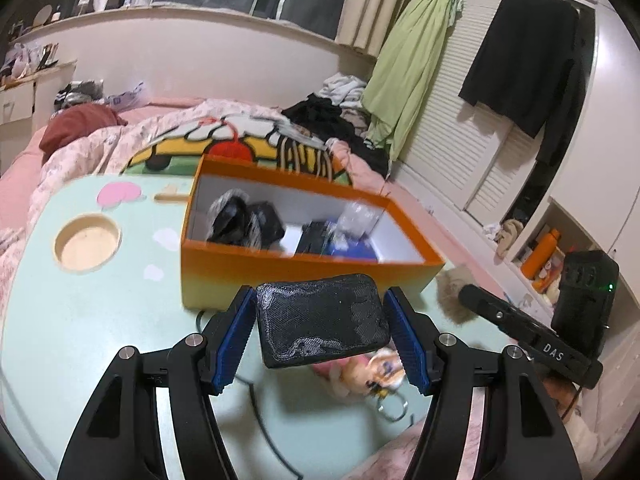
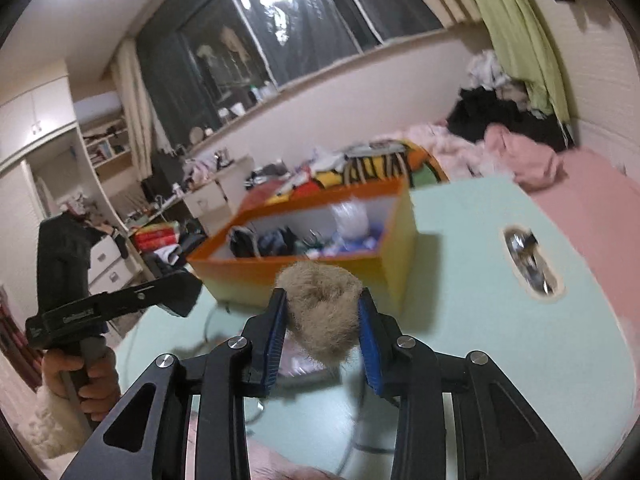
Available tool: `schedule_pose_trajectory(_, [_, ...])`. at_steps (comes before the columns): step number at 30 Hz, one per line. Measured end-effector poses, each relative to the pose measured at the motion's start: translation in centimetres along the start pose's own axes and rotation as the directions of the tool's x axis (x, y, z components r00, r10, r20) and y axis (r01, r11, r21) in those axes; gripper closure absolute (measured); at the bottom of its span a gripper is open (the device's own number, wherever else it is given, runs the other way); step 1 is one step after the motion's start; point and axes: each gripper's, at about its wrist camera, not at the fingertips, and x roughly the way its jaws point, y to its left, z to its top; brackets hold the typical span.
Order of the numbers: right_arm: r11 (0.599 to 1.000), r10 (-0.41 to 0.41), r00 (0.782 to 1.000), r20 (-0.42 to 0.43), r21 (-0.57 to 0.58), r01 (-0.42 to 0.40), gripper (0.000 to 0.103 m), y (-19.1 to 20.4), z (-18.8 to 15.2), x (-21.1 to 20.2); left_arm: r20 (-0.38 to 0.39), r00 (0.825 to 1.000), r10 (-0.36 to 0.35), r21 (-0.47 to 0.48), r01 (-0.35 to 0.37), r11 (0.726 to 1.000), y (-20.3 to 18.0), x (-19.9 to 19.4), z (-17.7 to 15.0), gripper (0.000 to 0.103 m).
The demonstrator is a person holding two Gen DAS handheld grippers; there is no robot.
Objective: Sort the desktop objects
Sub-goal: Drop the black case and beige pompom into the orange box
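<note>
So both loads sit just short of the orange cardboard box (image 1: 304,276): left gripper (image 1: 322,320) fingers clamp a black mesh pouch (image 1: 322,318), right gripper (image 2: 322,312) fingers squeeze a beige fuzzy pom-pom (image 2: 320,308), box dead ahead near the bench's (image 1: 100,320) far edge.

The open orange cardboard box (image 1: 304,276) stands just ahead on the pale green counter (image 1: 100,320), its near wall blocking a level approach. Its left end is filled by dark bundled items (image 1: 244,222); bare white floor shows at the right end. A black cable (image 1: 256,396) and a small doll (image 1: 364,372) lie under the left claw (image 1: 322,320). Counter left of the box is bare around the round cup recess (image 1: 86,242).
</note>
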Motion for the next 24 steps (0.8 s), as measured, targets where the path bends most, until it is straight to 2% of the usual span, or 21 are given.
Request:
schedule_pose_trajectory(7, [0.999,-0.040,0.998,0.041,-0.028,0.041,0.069,1.7,6.7,4.0,0.063,0.997,0.048,0.025,-0.050,0.998,-1.5,1.4,6.0,0.037])
schedule_pose_trajectory(9, [0.994,-0.098,0.995,0.028,-0.039,0.099,0.065,1.6,7.8,6.2,0.061,0.997,0.049,0.010,-0.050,0.999,-1.1,2.6,7.3,0.037])
schedule_pose_trajectory(10, [0.988,-0.149,0.989,0.005,-0.051,0.149,0.049,1.3,7.8,7.6,0.042,0.998,0.046,0.011,-0.046,0.999,-0.7,3.9,7.7,0.028])
schedule_pose_trajectory(11, [0.983,-0.176,0.984,-0.023,-0.063,0.174,0.023,1.1,7.6,8.4,0.017,0.998,0.061,0.015,-0.061,0.998,-0.4,4.8,7.6,0.021])
schedule_pose_trajectory(12, [0.975,-0.210,0.972,-0.101,-0.095,0.201,0.014,0.7,6.8,10.3,-0.021,0.993,0.113,0.017,-0.113,0.993,0.1,6.3,7.2,0.015])
schedule_pose_trajectory(13, [0.968,-0.236,0.957,-0.168,-0.127,0.216,0.013,0.4,6.0,11.6,-0.044,0.988,0.151,0.017,-0.151,0.988,0.6,7.3,6.5,0.015])
schedule_pose_trajectory(14, [0.936,-0.295,0.948,-0.117,-0.235,0.262,0.012,1.4,5.2,11.8,-0.066,0.984,0.165,0.019,-0.165,0.986,1.0,8.1,5.9,0.015])
schedule_pose_trajectory(15, [0.907,-0.338,0.935,-0.109,-0.302,0.293,0.012,2.1,4.4,12.2,-0.060,0.985,0.163,0.047,-0.160,0.986,1.0,8.5,5.3,0.015])
schedule_pose_trajectory(16, [0.927,-0.295,0.948,-0.122,-0.278,0.252,0.012,2.2,4.3,12.1,-0.042,0.984,0.174,0.086,-0.170,0.982,0.6,8.4,4.9,0.015])
schedule_pose_trajectory(17, [0.929,-0.290,0.949,-0.124,-0.276,0.247,0.012,2.2,4.3,12.1,-0.036,0.977,0.210,0.110,-0.205,0.973,0.2,8.5,4.4,0.015])
schedule_pose_trajectory(18, [0.922,-0.306,0.944,-0.126,-0.285,0.261,0.012,2.2,4.2,12.3,-0.031,0.976,0.216,0.103,-0.212,0.972,0.2,8.4,4.3,0.015])
schedule_pose_trajectory(21, [0.930,-0.296,0.948,-0.116,-0.263,0.258,0.012,1.5,4.0,12.0,-0.030,0.981,0.191,0.077,-0.188,0.979,0.4,8.0,4.4,0.015])
schedule_pose_trajectory(24, [0.947,-0.265,0.964,-0.033,-0.197,0.253,0.012,1.2,4.3,9.5,0.030,0.983,0.179,0.041,-0.180,0.983,0.7,6.1,4.7,0.015])
